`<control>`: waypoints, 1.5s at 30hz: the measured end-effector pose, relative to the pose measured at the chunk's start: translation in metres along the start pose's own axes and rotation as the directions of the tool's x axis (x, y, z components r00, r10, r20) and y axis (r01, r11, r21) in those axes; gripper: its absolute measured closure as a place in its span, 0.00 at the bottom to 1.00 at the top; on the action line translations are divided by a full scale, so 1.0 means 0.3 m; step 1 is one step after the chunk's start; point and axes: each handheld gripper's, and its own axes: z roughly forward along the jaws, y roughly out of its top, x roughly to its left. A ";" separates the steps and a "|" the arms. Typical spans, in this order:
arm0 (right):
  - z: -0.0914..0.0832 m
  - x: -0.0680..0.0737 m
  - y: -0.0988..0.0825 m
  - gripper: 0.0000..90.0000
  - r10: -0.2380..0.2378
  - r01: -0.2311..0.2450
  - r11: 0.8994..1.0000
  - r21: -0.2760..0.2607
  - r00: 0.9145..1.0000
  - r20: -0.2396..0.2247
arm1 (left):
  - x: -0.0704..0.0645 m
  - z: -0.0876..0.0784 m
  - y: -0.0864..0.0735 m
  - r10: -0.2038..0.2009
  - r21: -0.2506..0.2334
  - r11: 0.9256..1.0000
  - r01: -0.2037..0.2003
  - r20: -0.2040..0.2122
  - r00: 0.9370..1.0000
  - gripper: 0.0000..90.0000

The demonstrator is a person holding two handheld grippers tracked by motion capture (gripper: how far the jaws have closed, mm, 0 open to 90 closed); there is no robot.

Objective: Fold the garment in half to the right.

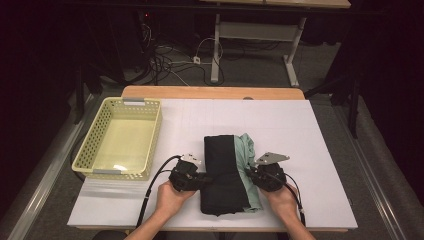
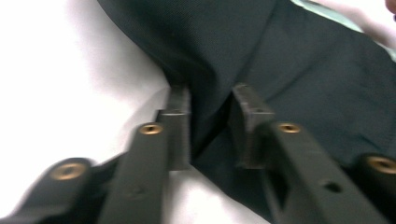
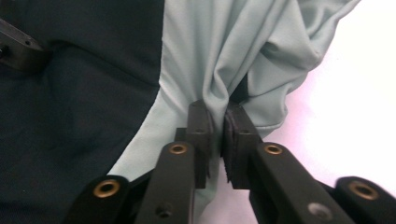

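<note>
A pale yellow perforated plastic basket sits at the left of the white table, and nothing shows on its floor. Just right of it, at the table's middle front, lies a folded black garment with a pale green garment under it, showing along the black one's right edge. How the two cloths are layered underneath is hidden by the black fold. The person's forearms come in from the near edge, a hand at each side of the bundle, both tools aimed inward and low to the tabletop. The left gripper has a fold of black cloth between its jaws, which stand somewhat apart; the view is blurred, so I cannot tell whether the pads press on it. The right gripper is clenched on a gathered pleat of the green fabric, pads tight against it.
</note>
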 end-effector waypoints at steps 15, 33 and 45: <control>0.008 0.070 0.004 0.91 -0.018 0.017 1.000 -0.008 0.995 -0.099 | 0.009 -0.105 -0.026 0.012 0.009 1.000 -0.011 -0.024 1.000 0.90; -0.020 0.043 -0.002 0.71 0.012 -0.015 1.000 -0.024 0.993 -0.117 | -0.027 -0.118 -0.046 0.035 -0.059 0.997 -0.043 -0.117 0.992 0.55; -0.037 0.044 0.012 0.64 0.016 -0.024 0.998 -0.063 0.992 -0.124 | -0.017 -0.139 -0.038 0.024 -0.102 0.994 -0.038 -0.137 0.990 0.50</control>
